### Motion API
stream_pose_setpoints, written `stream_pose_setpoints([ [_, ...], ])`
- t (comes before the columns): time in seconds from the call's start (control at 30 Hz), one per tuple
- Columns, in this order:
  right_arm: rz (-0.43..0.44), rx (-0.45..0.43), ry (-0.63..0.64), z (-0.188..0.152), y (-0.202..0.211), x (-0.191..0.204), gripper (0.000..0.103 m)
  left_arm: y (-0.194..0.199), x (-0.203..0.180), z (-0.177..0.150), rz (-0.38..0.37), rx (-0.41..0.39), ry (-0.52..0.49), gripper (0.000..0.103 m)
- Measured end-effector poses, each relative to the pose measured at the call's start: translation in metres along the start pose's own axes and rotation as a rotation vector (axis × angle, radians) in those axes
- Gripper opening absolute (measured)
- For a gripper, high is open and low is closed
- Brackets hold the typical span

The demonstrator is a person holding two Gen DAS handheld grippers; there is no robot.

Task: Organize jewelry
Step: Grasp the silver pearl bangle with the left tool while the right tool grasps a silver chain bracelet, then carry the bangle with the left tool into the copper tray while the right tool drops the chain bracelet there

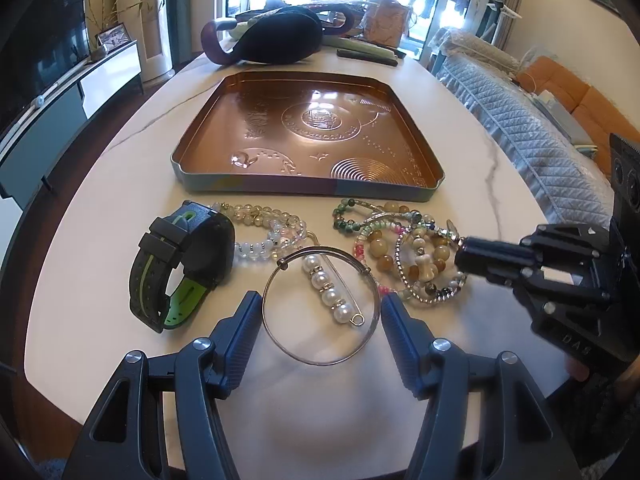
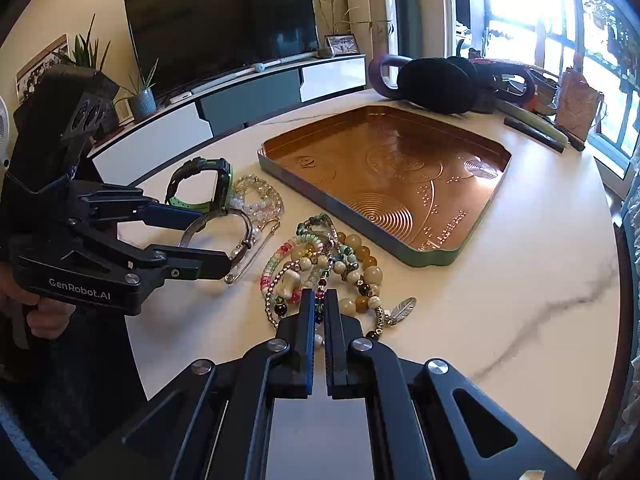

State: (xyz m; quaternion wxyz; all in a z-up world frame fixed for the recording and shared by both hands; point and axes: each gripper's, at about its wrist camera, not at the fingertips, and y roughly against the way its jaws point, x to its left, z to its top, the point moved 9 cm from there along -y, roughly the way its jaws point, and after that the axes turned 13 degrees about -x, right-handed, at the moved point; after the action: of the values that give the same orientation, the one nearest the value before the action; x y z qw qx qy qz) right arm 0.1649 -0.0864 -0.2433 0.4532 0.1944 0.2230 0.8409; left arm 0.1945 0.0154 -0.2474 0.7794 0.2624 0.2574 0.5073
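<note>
A copper tray [image 1: 404,128] [image 2: 492,184] lies empty on the white table. In front of it lie a black-green watch [image 1: 188,256] [image 2: 200,184], clear bead bracelets [image 1: 264,236] [image 2: 256,196], a silver bangle [image 1: 276,336] [image 2: 248,224] around a pearl pin [image 1: 326,290], and a heap of coloured bead bracelets [image 1: 404,248] [image 2: 344,268]. My left gripper [image 1: 320,316] [image 2: 208,236] is open, its fingers on either side of the bangle. My right gripper [image 2: 319,300] [image 1: 464,248] is nearly shut over the heap; whether it grips a strand is unclear.
A black cushion and a purple ring object [image 1: 276,36] [image 2: 432,80] lie behind the tray with a dark stick [image 2: 532,132]. A TV on a low cabinet [image 2: 224,28] stands left of the table, and a covered sofa [image 1: 520,120] stands to the right.
</note>
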Motion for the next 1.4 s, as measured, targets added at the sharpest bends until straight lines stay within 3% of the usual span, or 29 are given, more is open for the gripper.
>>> stream_pose_setpoints([
  [0.17,-0.033,-0.086,-0.061,0.021,0.018,-0.01,0.004,0.005,-0.015,-0.001,-0.036,-0.021,-0.047,0.061],
  [0.27,-0.046,-0.12,-0.092,0.029,0.025,-0.015,0.004,0.008,-0.016,0.004,0.002,-0.058,-0.082,0.061],
  [0.4,-0.085,-0.112,-0.086,0.025,0.027,-0.019,0.004,0.004,-0.016,0.002,-0.029,-0.039,-0.038,0.061],
  [0.5,-0.102,-0.111,-0.072,0.023,0.031,-0.017,0.004,0.012,-0.018,0.006,-0.042,-0.083,-0.019,0.061],
  [0.9,-0.183,-0.138,-0.03,0.025,0.052,-0.014,0.004,0.029,-0.024,0.005,0.024,-0.102,-0.07,0.061],
  [1.2,-0.205,-0.203,-0.044,0.06,0.075,-0.012,0.004,0.065,-0.04,0.052,0.024,-0.208,-0.122,0.061],
  [1.4,-0.223,-0.293,-0.014,0.113,0.099,-0.002,0.004,0.114,-0.046,0.119,0.02,-0.367,-0.11,0.061],
])
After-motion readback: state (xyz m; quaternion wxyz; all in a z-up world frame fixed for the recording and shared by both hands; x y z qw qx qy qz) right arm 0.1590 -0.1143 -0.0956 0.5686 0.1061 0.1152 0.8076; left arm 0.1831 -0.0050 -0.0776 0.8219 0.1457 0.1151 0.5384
